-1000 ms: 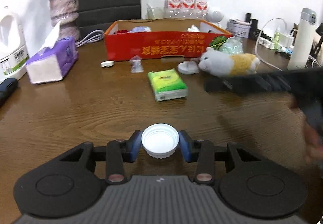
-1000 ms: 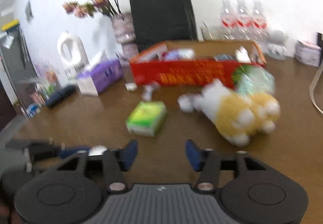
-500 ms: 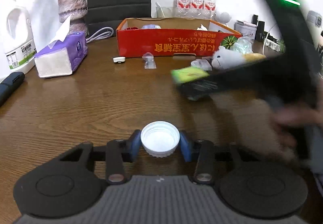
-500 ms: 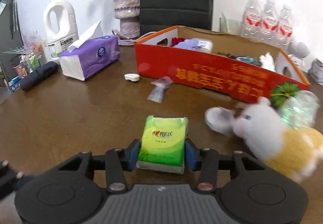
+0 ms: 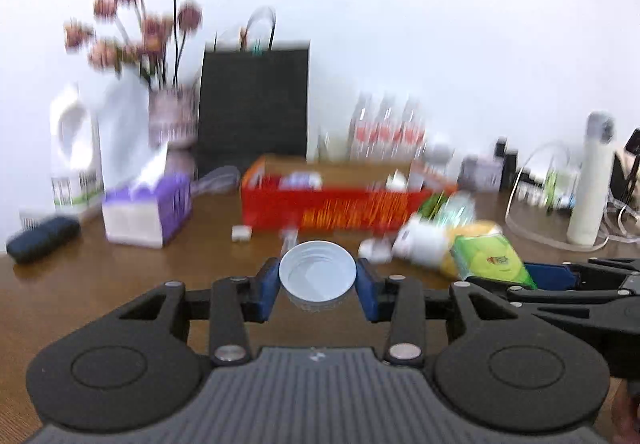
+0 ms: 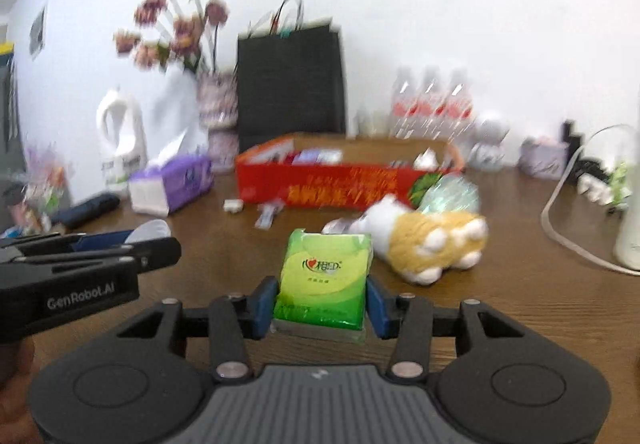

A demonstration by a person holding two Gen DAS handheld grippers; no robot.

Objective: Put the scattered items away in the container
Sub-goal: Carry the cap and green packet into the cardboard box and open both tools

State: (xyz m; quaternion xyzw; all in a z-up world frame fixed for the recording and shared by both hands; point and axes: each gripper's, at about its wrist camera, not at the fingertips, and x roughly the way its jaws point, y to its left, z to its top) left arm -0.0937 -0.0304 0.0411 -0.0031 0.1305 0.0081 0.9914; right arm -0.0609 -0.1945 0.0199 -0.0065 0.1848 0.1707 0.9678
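Note:
My left gripper is shut on a white bottle cap and holds it above the wooden table. My right gripper is shut on a green tissue pack, also lifted; the pack shows at the right of the left wrist view. The red cardboard box stands beyond, holding several items; it also shows in the left wrist view. A white and yellow plush toy lies in front of its right end. The left gripper with the cap shows at the left of the right wrist view.
A purple tissue box, a white jug, a flower vase and a black bag stand at the back left. Small white bits lie before the box. Water bottles and cables are at the right.
Both grippers have lifted off the table with their items, the cap and the tissue pack. The right gripper closed on the pack and now sits beside the left one.

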